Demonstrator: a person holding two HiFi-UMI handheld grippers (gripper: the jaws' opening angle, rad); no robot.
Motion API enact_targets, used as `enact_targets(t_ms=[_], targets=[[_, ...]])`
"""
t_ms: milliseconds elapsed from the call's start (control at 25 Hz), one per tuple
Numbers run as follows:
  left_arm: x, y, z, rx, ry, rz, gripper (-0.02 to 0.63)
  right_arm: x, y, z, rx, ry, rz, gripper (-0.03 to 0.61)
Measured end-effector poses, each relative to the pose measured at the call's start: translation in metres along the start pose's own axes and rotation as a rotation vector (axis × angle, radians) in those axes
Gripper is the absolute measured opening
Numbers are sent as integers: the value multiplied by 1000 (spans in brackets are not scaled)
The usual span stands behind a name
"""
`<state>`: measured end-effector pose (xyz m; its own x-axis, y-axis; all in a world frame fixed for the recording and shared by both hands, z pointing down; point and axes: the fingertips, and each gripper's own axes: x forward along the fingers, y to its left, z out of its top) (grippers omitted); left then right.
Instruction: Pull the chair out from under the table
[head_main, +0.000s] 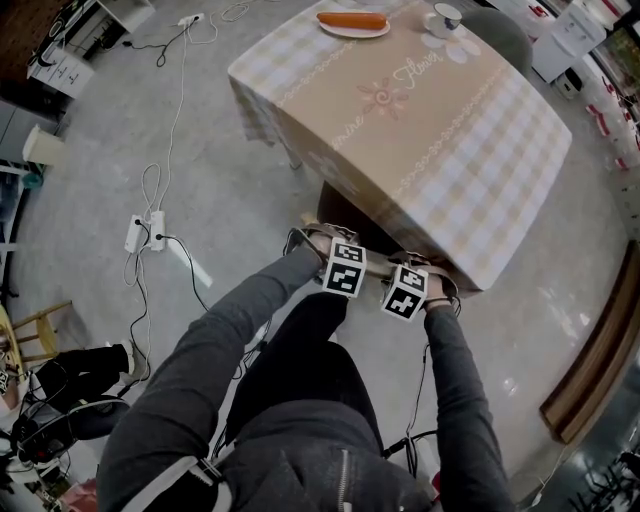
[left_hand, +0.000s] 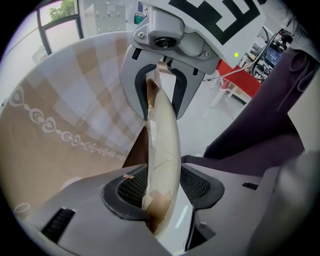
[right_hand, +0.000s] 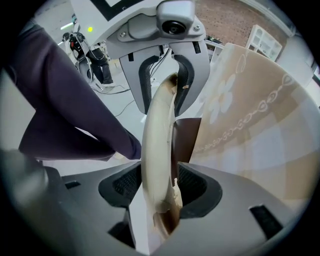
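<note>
Grasp stage of the pull, by the look of it; no sign yet of the chair (head_main: 343, 212) drawn clear. Tucked just ahead of both grippers, under the near edge of the worktop (head_main: 430, 110), with only a dark part showing below the hanging checked tablecloth (head_main: 400, 200).

Left gripper (left_hand: 162, 186): pointed steeply down, partly closed, clenched on the cream top edge of the backrest (left_hand: 163, 135). Both meshed pads (left_hand: 131, 187) pressed to the sides of that edge, as far as can be seen, with a chipped, brown-worn patch right between them. Tablecloth to this gripper's left, the person's dark clothing (left_hand: 260, 125) to its right.

Right gripper (right_hand: 159, 188): also pointed down and grasping the same backrest edge, just beside the left one, pads flush on either face. Tablecloth on its right, dark clothing on its left.

Next, as a judgement only: keep both grips firm, then draw back toward the body and away from the worktop, evenly on both sides so as not to twist the chair or snag the cloth. Worth watching: a thin, curved, worn edge, likely to slip through the pads if hauled upward rather than back. Well beyond the grippers on the worktop, a plate (head_main: 352, 34) and a cup (head_main: 446, 17), liable to shake if the chair knocks the frame underneath.
</note>
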<state>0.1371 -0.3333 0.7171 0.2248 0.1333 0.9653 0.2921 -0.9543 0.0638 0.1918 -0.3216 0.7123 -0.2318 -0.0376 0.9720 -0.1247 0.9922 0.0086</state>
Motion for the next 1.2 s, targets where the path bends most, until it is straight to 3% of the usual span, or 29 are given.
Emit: enact_targets(t_ms=[200,400,800,1200], targets=[[4,0,-3,40,11,0,202,11,1,-6,-32,48,0,210],[7,-2,-6,91,51,-1,175,16,4,-12,-112,83,-16,146],[7,-4,-6,91,76,-49,163,14,8,-11,-144,84,50,135],[6,-5,-6,95,85,-26,161,13,10,-11,-142,114,72,133]])
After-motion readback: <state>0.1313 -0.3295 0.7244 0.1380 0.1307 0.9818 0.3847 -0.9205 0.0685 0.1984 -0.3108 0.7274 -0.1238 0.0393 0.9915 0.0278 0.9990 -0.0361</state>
